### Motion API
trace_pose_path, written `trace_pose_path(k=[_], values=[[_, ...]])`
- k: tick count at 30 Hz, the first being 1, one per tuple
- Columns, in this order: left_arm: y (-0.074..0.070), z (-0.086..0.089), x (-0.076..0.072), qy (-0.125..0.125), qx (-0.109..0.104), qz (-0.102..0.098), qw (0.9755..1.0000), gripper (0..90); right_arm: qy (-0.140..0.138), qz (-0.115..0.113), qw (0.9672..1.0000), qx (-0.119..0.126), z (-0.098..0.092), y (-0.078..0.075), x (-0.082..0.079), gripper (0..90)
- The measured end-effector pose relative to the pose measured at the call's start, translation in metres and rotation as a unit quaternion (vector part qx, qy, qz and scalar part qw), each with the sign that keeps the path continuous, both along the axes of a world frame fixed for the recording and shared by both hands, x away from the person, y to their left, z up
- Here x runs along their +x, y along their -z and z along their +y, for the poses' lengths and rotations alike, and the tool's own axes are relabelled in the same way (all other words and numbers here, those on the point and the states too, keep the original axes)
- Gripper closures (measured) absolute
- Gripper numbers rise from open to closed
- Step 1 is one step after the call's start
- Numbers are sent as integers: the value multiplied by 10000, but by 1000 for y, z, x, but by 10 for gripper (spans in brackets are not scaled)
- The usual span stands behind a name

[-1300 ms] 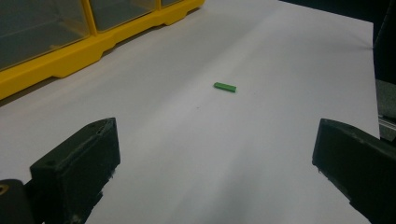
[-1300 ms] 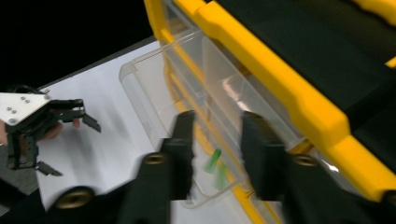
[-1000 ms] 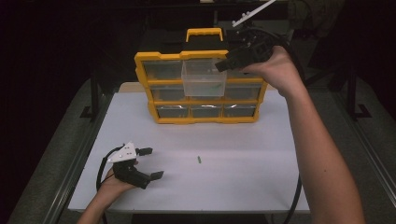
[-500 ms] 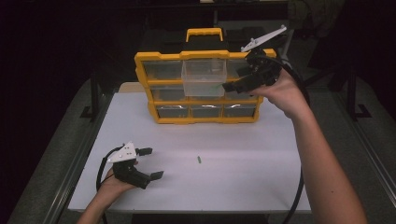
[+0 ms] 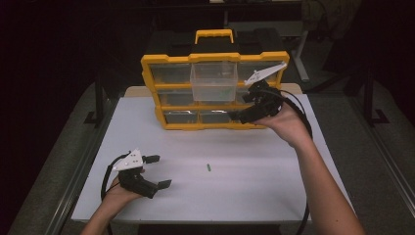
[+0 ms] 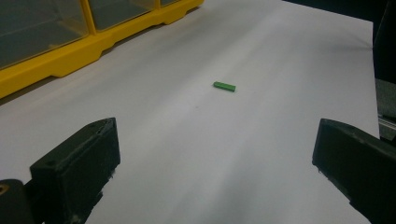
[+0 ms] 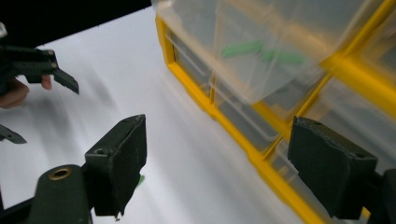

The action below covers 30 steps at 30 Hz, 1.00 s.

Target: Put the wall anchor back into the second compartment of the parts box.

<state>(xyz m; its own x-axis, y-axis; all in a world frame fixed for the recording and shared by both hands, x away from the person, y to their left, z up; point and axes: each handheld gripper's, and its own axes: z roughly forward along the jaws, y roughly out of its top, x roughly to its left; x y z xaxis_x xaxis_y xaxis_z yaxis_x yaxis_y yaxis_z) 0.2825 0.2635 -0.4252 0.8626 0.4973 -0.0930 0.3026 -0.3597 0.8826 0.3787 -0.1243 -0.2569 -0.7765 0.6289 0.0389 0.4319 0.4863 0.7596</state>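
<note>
One small green piece [image 5: 208, 167] lies alone on the white table [image 5: 274, 196], and everything you do next turns on where it sits between your two tools. Your left gripper [image 5: 155, 171] rests low at the near left of the table with its jaws spread wide and nothing between them. From there the green piece is off to the right and slightly farther out. In the left gripper view the piece [image 6: 224, 86] sits ahead of the open jaws, roughly centred in the gap, with its long axis running nearly across your line of reach. In the high view that axis points almost straight away from you. My judgement is that the left gripper is the nearer one, and a straight push forward would bring the jaws to either end of the piece, so you may need to turn your wrist to close across its narrow sides.

Farther out, your right gripper [image 5: 247, 110] hangs in front of the yellow drawer cabinet [image 5: 215, 58], jaws open and empty, just beside the clear drawer [image 5: 214, 81] that stands pulled out of the top row. In the right gripper view that drawer [image 7: 243, 60] appears to hold more green pieces, though blur hides the detail.
</note>
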Motion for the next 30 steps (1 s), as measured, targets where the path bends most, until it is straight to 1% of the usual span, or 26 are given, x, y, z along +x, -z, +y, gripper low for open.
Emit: trace_pose_path(k=[1, 2, 3, 7, 8, 10, 11, 12, 13, 14, 15, 16, 17, 19, 20, 22, 23, 24, 25, 27, 30], values=[[0, 0, 0, 1, -1, 3, 10000, 7, 1, 3, 10000, 0, 1, 4, -1, 193], [0, 0, 0, 1, -1, 0, 10000, 7, -20, 33, 10000, -18, 4, 11, -3, 192], [0, 0, 0, 10, 5, 0, 10000, 7, -17, 48, 10000, -29, 5, 13, -4, 190], [1, 0, -1, 19, 31, 7, 10000, 7, -42, 99, 9999, -89, 12, 35, -9, 190], [1, 0, -1, 23, 34, 0, 10000, 7, -56, 146, 9998, -93, 14, 39, -10, 190], [0, -1, -1, 14, 1, 4, 10000, 7, -70, 138, 9998, -131, 18, 50, -12, 191], [0, -1, 0, 23, 4, -12, 10000, 7, -80, 139, 9998, -135, 20, 53, -13, 192], [0, -1, 0, 33, 24, -13, 10000, 7, -77, 188, 9997, -141, 21, 56, -14, 193], [1, -2, -1, 19, 8, 50, 10000, 7, -100, 177, 9997, -137, 23, 60, -14, 194], [1, -3, -1, 27, 17, 45, 10000, 7, -83, 219, 9996, -133, 26, 65, -16, 197], [1, -2, 0, 55, 75, 17, 10000, 7, -119, 216, 9996, -141, 27, 68, -17, 200], [1, -1, -1, 51, 62, 12, 10000, 7, -163, 221, 9995, -151, 31, 75, -18, 208], [0, -1, -1, 51, 86, 14, 9999, 8, -158, 248, 9995, -124, 33, 78, -19, 216], [1, -1, -1, 45, 61, 2, 10000, 7, -225, 289, 9993, -112, 38, 88, -21, 223], [1, -1, -1, 52, 78, -16, 10000, 7, -232, 368, 9990, -111, 41, 92, -22, 231], [1, -2, -1, 44, 60, 14, 10000, 7, -236, 375, 9989, -169, 46, 101, -24, 260], [1, -2, -1, 46, 58, 18, 10000, 7, -283, 461, 9984, -159, 49, 105, -24, 273], [1, -2, -1, 47, 66, 14, 10000, 7, -359, 484, 9980, -204, 53, 110, -24, 274], [1, -2, -1, 52, 74, 10, 10000, 7, -360, 567, 9974, -246, 56, 114, -25, 284], [1, -2, -1, 53, 76, 7, 10000, 7, -383, 618, 9970, -268, 60, 121, -26, 300], [1, -2, -1, 57, 76, 2, 10000, 7, -415, 824, 9951, -364, 67, 134, -27, 350]])
